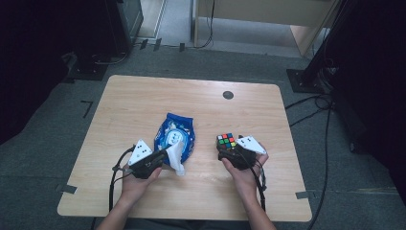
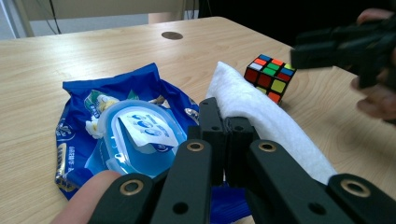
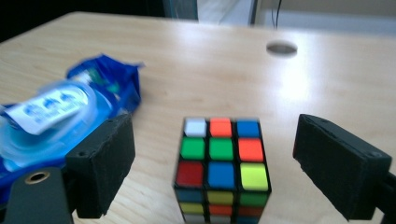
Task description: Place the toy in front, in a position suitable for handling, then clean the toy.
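The right gripper (image 3: 215, 172) stands wide open with the colour cube (image 3: 220, 165) on the table (image 3: 196, 65) squarely between its jaws, untouched and nearer this hand. The left gripper (image 2: 223, 140) is clamped on a white wipe (image 2: 261, 116) drawn from the blue wipes pack (image 2: 116, 121), its length running toward the cube.

In the right gripper view, the right gripper (image 3: 215, 163) is holding its two black jaws wide apart, and a colour cube (image 3: 222, 168) is sitting on the wooden table (image 3: 210, 70) between them, touching neither. To the left, a blue wipes pack (image 3: 65, 112) is lying blurred. Far off, a round dark hole (image 3: 282, 47) is showing in the tabletop.
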A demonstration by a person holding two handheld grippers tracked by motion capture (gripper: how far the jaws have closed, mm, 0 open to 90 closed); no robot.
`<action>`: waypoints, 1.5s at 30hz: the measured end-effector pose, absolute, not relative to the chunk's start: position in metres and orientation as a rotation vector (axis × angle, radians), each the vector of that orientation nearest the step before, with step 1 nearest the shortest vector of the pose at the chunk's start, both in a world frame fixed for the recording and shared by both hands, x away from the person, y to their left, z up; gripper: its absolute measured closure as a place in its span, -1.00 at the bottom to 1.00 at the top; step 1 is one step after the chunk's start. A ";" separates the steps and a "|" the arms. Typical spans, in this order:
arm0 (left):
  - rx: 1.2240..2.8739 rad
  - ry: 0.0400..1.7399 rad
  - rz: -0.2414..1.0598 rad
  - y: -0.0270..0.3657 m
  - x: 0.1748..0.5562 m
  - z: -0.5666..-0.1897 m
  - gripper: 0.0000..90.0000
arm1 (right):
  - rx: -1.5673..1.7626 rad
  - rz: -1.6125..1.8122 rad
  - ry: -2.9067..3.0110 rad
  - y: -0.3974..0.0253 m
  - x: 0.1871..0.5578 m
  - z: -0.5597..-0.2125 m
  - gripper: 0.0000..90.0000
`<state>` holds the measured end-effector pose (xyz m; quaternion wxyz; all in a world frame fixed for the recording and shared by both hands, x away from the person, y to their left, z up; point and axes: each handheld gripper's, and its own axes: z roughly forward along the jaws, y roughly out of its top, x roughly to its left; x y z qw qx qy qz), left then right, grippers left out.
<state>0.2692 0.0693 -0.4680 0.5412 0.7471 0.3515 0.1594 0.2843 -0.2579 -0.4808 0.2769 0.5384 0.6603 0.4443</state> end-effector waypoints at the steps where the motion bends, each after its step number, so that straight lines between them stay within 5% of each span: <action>1: 1.773 0.836 0.378 0.070 0.269 -0.468 0.99 | 1.465 1.184 1.778 -0.259 0.286 -0.484 -0.80; 10: 1.755 0.836 0.363 0.071 0.273 -0.467 0.99 | 1.574 1.063 1.895 -0.255 0.302 -0.512 -0.79; 16: 1.755 0.830 0.357 0.068 0.273 -0.468 0.99 | 1.545 1.012 1.904 -0.253 0.303 -0.518 -0.25; 27: 1.716 0.833 0.336 0.070 0.274 -0.464 0.99 | 1.416 1.143 1.972 -0.244 0.287 -0.497 -0.24; 45: 1.741 0.700 0.375 0.043 0.257 -0.450 0.99 | 0.955 1.286 2.278 -0.174 0.248 -0.469 -0.24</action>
